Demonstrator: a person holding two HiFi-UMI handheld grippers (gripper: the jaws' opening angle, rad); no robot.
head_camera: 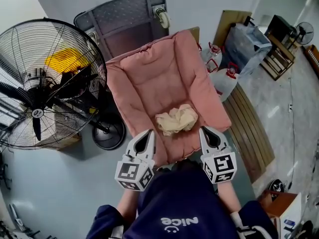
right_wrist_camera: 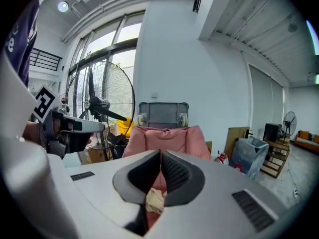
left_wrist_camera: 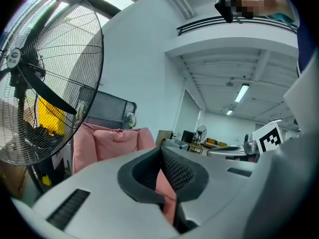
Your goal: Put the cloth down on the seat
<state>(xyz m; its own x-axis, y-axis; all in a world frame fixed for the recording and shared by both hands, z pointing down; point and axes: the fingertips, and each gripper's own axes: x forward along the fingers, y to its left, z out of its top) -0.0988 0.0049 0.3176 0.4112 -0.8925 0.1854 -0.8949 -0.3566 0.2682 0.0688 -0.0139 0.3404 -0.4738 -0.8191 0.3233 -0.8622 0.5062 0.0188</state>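
Note:
A crumpled cream cloth lies on the seat of the pink cushioned chair, near its front edge. My left gripper hovers at the seat's front left, shut with nothing in it. My right gripper is at the front right, a little right of the cloth, also shut and empty. In the left gripper view the jaws meet, with the pink chair beyond them. In the right gripper view the closed jaws point at the chair, and the cloth shows low behind them.
A large black floor fan stands left of the chair. A grey platform cart leans behind it. Water jugs, a wrapped bin and a slatted wooden board are on the right.

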